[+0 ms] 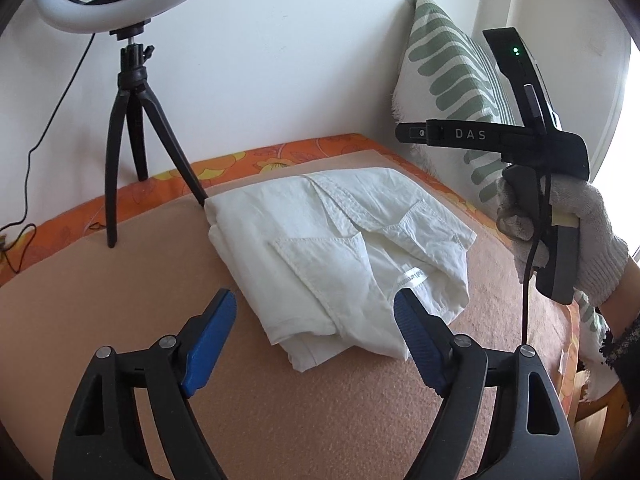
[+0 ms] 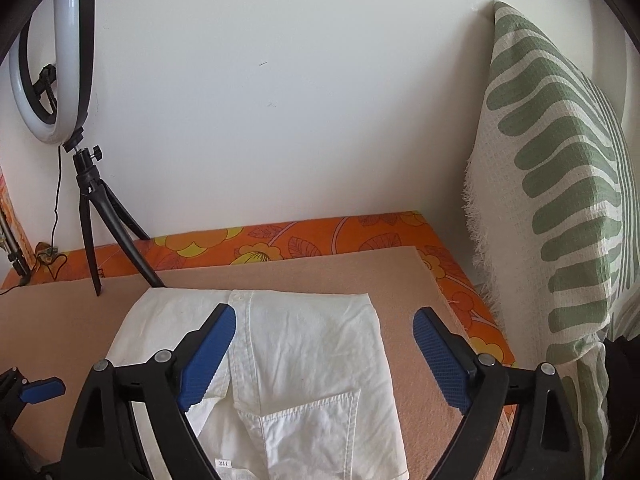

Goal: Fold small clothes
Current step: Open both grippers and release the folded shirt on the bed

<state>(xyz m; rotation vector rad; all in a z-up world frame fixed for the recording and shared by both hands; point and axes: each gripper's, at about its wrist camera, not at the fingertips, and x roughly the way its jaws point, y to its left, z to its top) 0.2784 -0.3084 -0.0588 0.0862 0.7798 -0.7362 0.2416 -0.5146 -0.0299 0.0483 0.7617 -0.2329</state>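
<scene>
at 10 o'clock in the left wrist view, a white ring light (image 1: 80, 12) on a black tripod (image 1: 132, 136), one leg tip touching the far left corner of the garment. at centre, folded white shorts (image 1: 340, 256) lying flat on a tan mat (image 1: 120, 280), pockets and seams facing up, a small label showing near the right blue pad. beneath the mat, an orange flowered cover (image 1: 240, 160) showing along the far edge. at 6 o'clock, left tongs (image 1: 316, 312) spread wide, nothing pinched, blue pads hovering at the near edge of the shorts, right pad overlapping the cloth in view, contact not clear. at 2 o'clock, a green-and-cream patterned cushion (image 1: 444, 68) leaning on the white wall. at 3 o'clock, a gloved hand (image 1: 576, 232) gripping the black handle of the other tool.

in the right wrist view, at 9 o'clock the ring light (image 2: 52, 68) and tripod (image 2: 96, 216) again; at 8 o'clock a blue pad of the left tongs (image 2: 42, 389) just beside the shorts. at 6 o'clock, right tongs (image 2: 324, 324) spread wide above the shorts (image 2: 304, 364), holding nothing, left pad over the cloth, right pad over bare mat (image 2: 416, 360). at 3 o'clock, the cushion (image 2: 560, 184) upright against the wall.
</scene>
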